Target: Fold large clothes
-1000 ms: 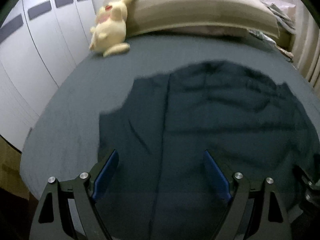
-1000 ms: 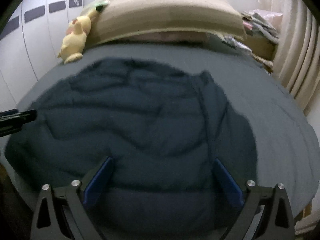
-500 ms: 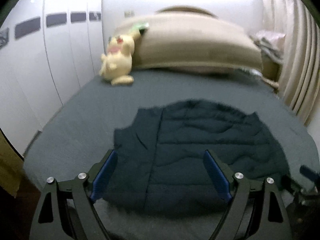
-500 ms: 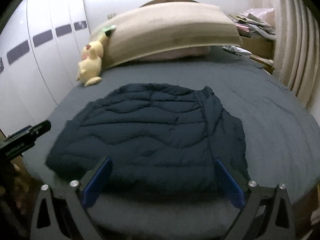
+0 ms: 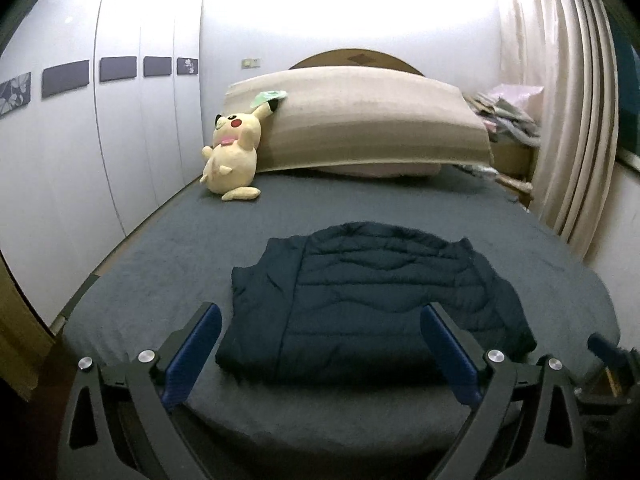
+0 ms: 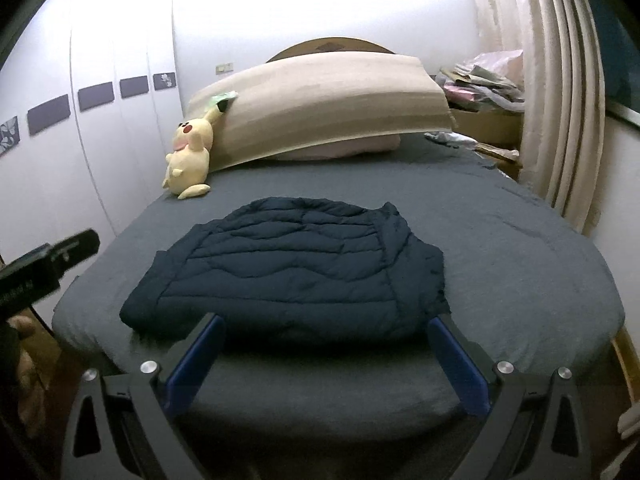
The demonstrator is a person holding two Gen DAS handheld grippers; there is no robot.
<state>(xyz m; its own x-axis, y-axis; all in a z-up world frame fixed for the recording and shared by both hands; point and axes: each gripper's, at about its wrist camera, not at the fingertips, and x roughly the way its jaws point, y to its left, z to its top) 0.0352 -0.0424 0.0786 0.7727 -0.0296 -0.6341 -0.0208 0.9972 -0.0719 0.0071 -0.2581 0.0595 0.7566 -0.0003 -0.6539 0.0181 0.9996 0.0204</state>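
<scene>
We judge the fold nearly or fully done: navy quilted jacket (image 5: 372,304) lies as a compact bundle near the bed's (image 5: 168,264) foot edge. Left gripper (image 5: 322,322), jaws just widened, and right gripper (image 6: 326,330) both spread, empty. Only the right view shows a hand (image 6: 24,356) and boxes atop the wardrobe (image 6: 120,140).
</scene>
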